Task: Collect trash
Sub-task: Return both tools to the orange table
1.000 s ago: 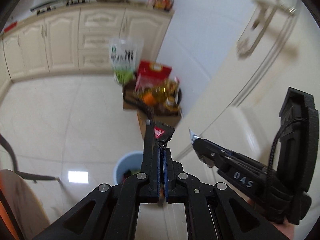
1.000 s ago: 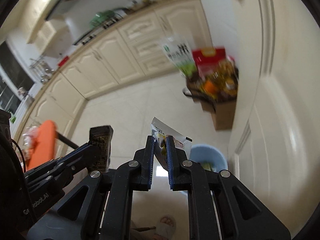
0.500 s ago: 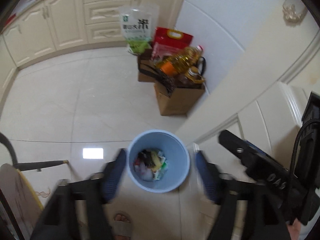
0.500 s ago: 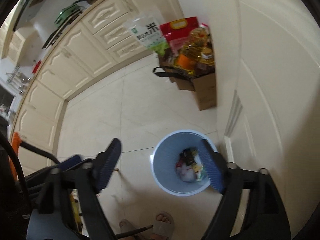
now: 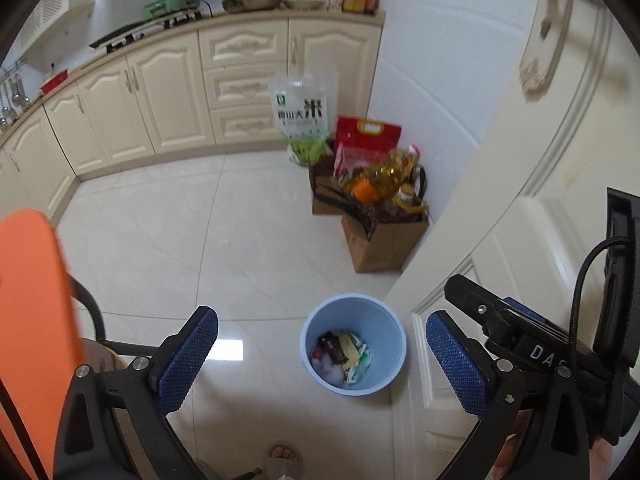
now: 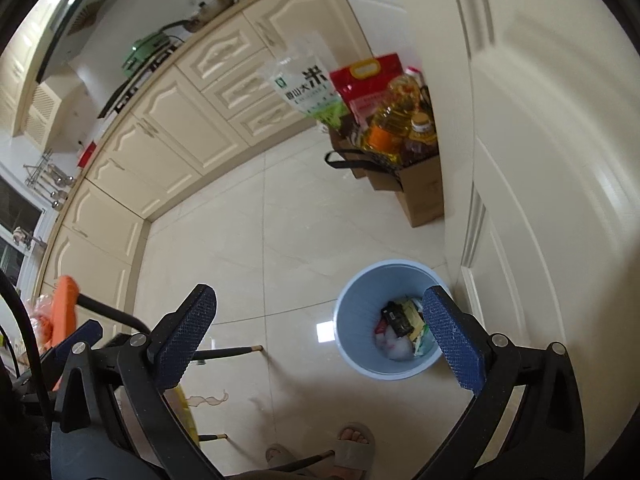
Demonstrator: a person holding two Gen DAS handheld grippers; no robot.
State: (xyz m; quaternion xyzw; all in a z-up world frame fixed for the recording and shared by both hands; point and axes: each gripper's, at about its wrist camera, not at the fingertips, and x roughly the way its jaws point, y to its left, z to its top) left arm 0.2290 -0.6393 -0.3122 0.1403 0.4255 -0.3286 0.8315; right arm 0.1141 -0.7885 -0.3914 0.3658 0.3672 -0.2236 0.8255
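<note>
My left claw (image 5: 320, 360) and right claw (image 6: 318, 338): just opened, empty | wrappers (image 5: 344, 356) dropped into blue bin (image 5: 390, 322) | load delivered.

tiled floor (image 5: 168, 240), blue bin (image 5: 390, 322), cardboard box (image 5: 384, 244)

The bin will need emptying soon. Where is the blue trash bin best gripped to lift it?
Probably the blue trash bin by its thin rim, from above, one pad inside and one outside: it stands upright and open-topped. Choose the side away from the door.

bright daylight, glare patch on floor tiles (image 5: 230, 350), fisheye-warped blurry edges.
</note>
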